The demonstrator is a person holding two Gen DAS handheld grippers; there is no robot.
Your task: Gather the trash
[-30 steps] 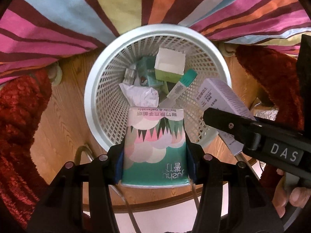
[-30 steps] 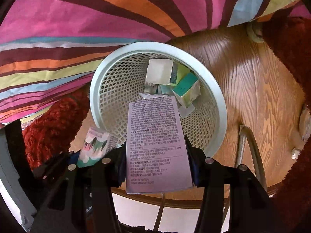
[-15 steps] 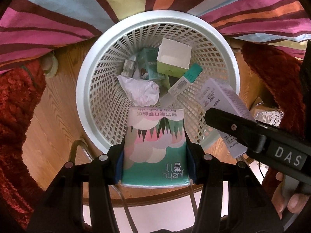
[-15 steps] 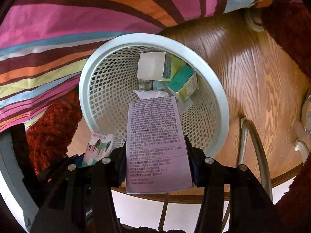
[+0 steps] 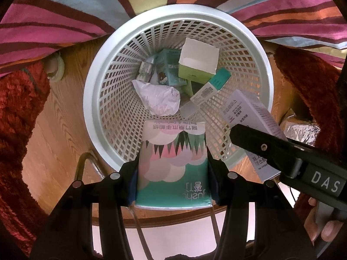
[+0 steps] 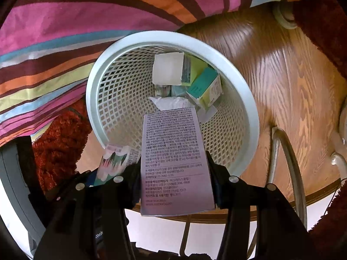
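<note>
Both views: the white basket (image 5: 91, 99) sits larger and more centred than a second ago, its rim now filling the middle of the left view. Both loads hang over the opening. Judged: approach done, release is the step in hand.

Left hand-held gripper (image 5: 173, 173) clenched on a tissue pack (image 5: 173, 162); pads press both long edges. Soft plastic wrap, teal and pink print, slightly pillowed. It reaches over the near rim of the basket, not yet inside.

Right hand-held gripper (image 6: 175, 177) clamped on a flat carton (image 6: 173, 158); pale lilac card, rigid, dense small print, sharp corners. Its far end is over the basket mouth. In the left view it shows as a slanted box at the right rim.

Basket: moulded plastic lattice, round, smooth solid rim. Stands on a wooden floor (image 6: 292, 82), glossy grain. Already inside: a white-topped green box (image 5: 198, 60), a teal-ended carton (image 5: 211, 85), crumpled white paper (image 5: 158, 96), other small packets.

Around: striped cloth (image 6: 86, 21) hanging just behind the basket, shaggy red rug (image 5: 15, 119) at either side. A crinkled foil piece (image 5: 301, 132) lies outside, beyond the right rim; possibly more trash.
</note>
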